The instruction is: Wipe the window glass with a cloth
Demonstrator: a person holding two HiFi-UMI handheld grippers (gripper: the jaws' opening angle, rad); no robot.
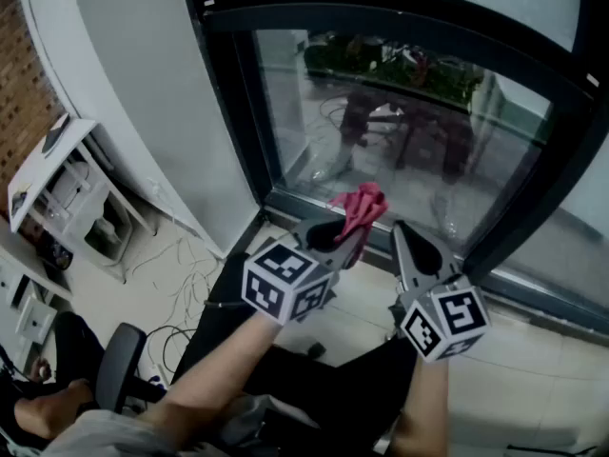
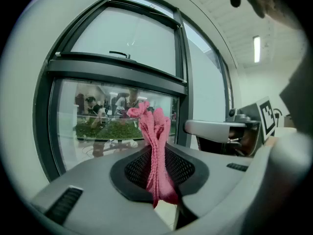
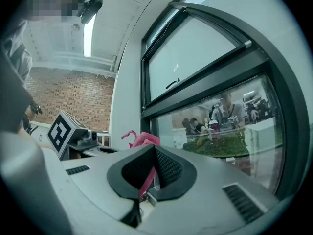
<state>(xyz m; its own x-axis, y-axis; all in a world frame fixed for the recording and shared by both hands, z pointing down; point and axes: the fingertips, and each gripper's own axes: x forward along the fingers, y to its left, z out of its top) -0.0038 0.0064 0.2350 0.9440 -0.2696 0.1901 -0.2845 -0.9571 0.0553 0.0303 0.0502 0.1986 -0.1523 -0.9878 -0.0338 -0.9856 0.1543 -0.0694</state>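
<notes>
My left gripper (image 1: 348,240) is clamped tight on the pink cloth (image 1: 362,206), which sticks up bunched past its jaws. In the centre of the head view the cloth sits against the lower edge of the window glass (image 1: 428,150); I cannot tell whether they touch. My right gripper (image 1: 403,238), just right of it, has its jaws together and holds nothing.

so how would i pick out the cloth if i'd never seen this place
Find the big dark-framed window straight ahead, then drop to its lower edge, where the left hand-held gripper points toward it. The cloth is the bunched strip pinched in that gripper's jaws and sticking up past their tips. It is the only pink thing against the grey and black around it.
</notes>
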